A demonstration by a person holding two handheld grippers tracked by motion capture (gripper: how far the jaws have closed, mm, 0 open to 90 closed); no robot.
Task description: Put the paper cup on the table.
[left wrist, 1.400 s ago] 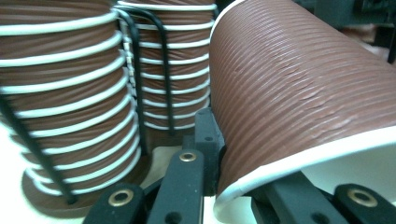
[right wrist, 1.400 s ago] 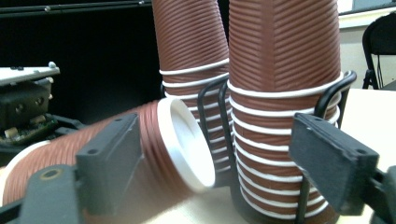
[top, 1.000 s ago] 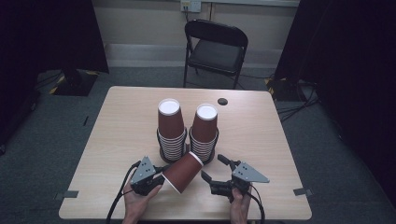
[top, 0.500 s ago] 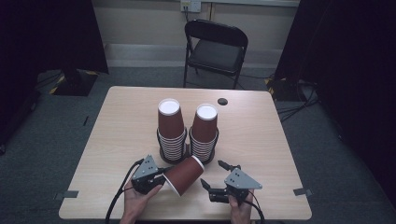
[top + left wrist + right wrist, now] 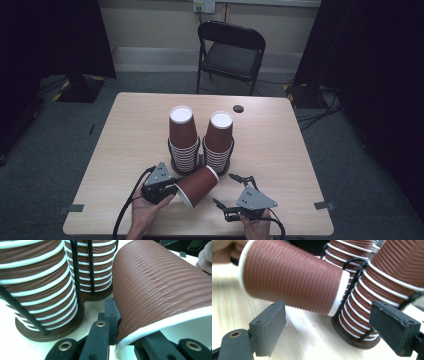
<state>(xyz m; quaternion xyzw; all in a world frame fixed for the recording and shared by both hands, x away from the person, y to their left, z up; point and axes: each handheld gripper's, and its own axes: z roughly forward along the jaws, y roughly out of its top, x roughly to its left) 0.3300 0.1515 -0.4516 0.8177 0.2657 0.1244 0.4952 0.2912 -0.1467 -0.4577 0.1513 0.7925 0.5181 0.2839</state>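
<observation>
Near front edge of surface (image 5: 125, 130): your left gripper (image 5: 165, 189) clamps rim of tipped cup (image 5: 199, 185); your right gripper (image 5: 235, 192), jaws apart, has pulled back from cup since earlier frame.

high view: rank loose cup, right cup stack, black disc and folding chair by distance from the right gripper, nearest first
From the right gripper:
1. Loose cup, lying just to its left.
2. Right cup stack, just beyond it, mid-table.
3. Black disc, near the far table edge.
4. Folding chair, on the floor past the table.
</observation>
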